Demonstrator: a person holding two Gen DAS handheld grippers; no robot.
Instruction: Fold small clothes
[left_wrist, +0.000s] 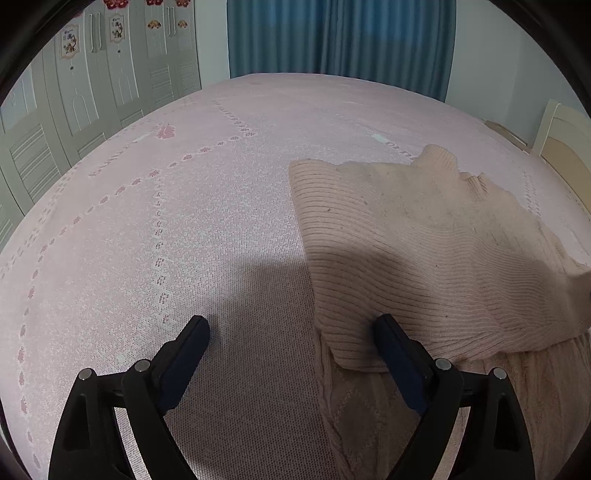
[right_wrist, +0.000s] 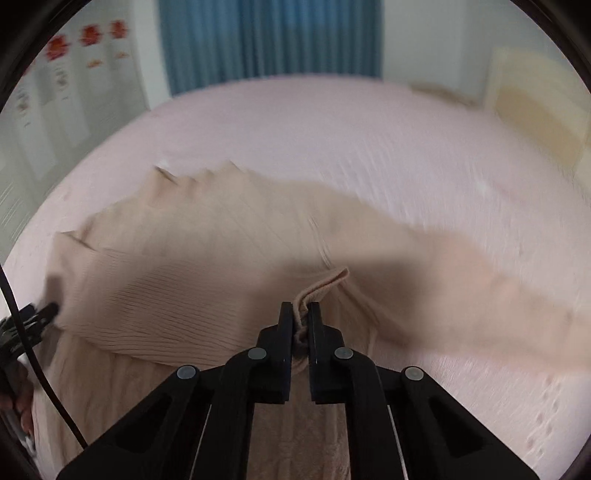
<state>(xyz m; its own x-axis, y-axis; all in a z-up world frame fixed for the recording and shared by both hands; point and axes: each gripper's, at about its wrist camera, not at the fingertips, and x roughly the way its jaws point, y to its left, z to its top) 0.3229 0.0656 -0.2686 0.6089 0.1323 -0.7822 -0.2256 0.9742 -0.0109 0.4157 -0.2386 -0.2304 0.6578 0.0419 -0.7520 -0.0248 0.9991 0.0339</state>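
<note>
- On the pink bedspread (left_wrist: 155, 229), one beige ribbed sweater (left_wrist: 406, 240) lies spread toward the right side of the left wrist view, with a folded layer over its lower part.
- Left gripper (left_wrist: 291, 332): jaws spread wide, nothing pinched; one finger sits over bare bedspread, the other at the sweater's left edge.
- Right gripper (right_wrist: 299, 314): jaws pressed together on a small fold of the sweater (right_wrist: 207, 280), which bunches up between the pads.
- Left of the sweater the bedspread is open up to the far edge of the bed; to the right a narrower bare strip runs to the bedside.
- Beyond the far edge hangs one blue curtain (left_wrist: 340, 37); pale wardrobe doors (left_wrist: 92, 92) stand to the left.
- Right wrist view is motion-blurred; fine detail there cannot be told.
- Count: one sweater, two grippers.
</note>
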